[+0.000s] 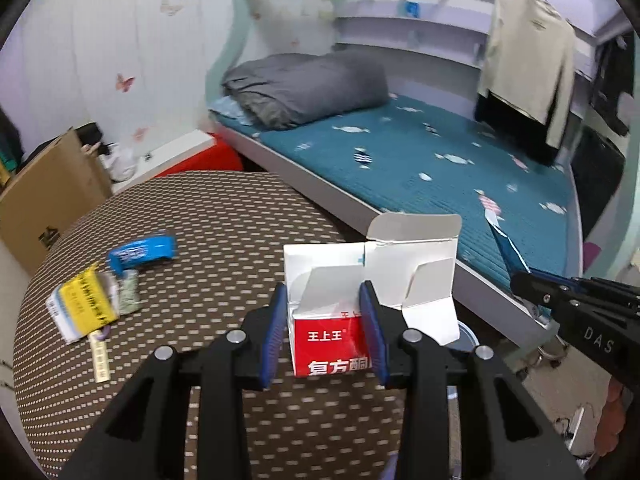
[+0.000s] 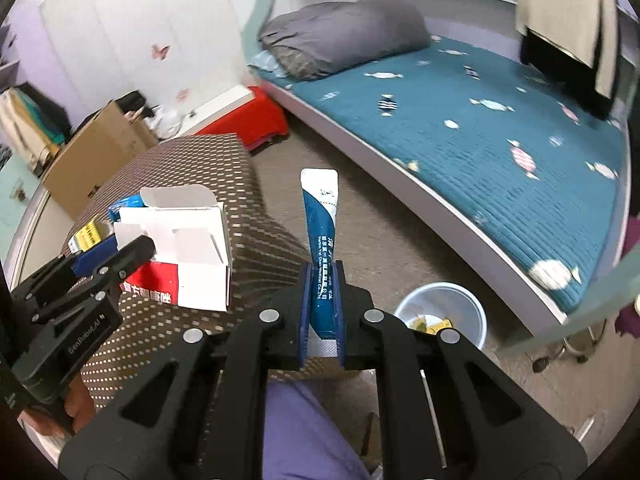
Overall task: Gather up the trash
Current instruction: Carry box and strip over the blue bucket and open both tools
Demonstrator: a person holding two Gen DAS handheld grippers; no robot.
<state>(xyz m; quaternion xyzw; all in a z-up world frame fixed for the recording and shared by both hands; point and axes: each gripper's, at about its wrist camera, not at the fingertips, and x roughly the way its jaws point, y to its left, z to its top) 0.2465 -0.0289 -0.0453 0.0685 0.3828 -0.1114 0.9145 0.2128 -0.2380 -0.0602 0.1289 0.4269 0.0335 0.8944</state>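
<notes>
My left gripper point(image 1: 326, 330) is clamping the opened box point(image 1: 340, 312) above the dotted table point(image 1: 180, 220). My right gripper point(image 2: 322, 312) is pinching the blue tube point(image 2: 322, 240), near the bin point(image 2: 440, 300).

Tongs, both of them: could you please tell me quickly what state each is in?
Left tongs: closed on the red-and-white carton.
Right tongs: closed on the blue ointment tube.

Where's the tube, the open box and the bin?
tube point(image 2: 321, 224): right wrist view, on its blue middle.
box point(image 1: 328, 338): left wrist view, on its red front.
bin point(image 2: 476, 322): right wrist view, on its outer wall.
</notes>
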